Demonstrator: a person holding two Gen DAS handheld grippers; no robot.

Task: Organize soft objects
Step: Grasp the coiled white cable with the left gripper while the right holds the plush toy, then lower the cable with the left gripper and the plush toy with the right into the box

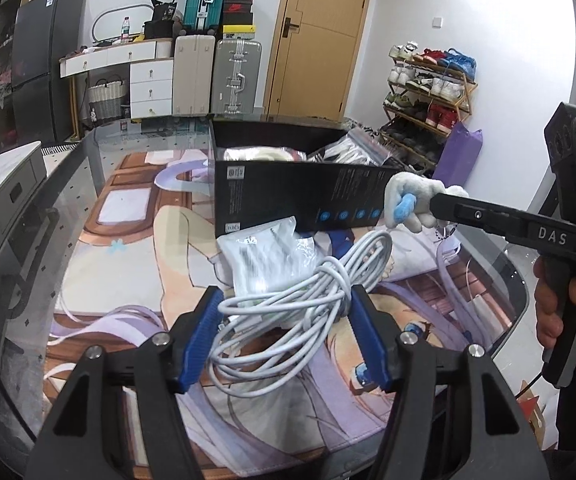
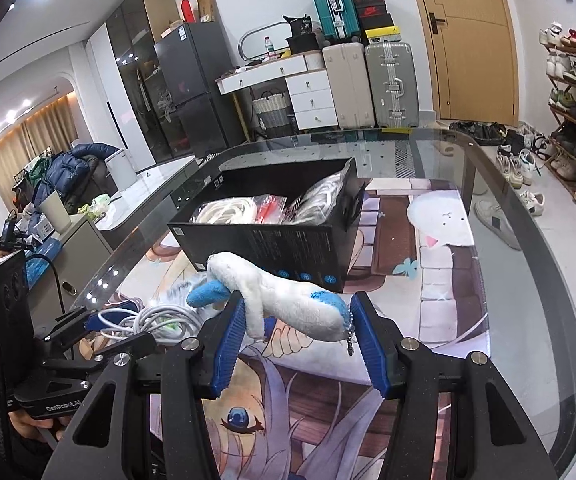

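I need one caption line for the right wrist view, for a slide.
Right gripper holds a white plush toy above the printed mat, facing the black box of bagged cables.

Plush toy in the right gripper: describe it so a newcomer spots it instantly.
Start at the open black cardboard box on the glass table. Just in front of its near wall, the right gripper holds a small white plush toy with blue tips. Unlike the coiled white cable beside it, it is fuzzy and dangles a metal ball chain.
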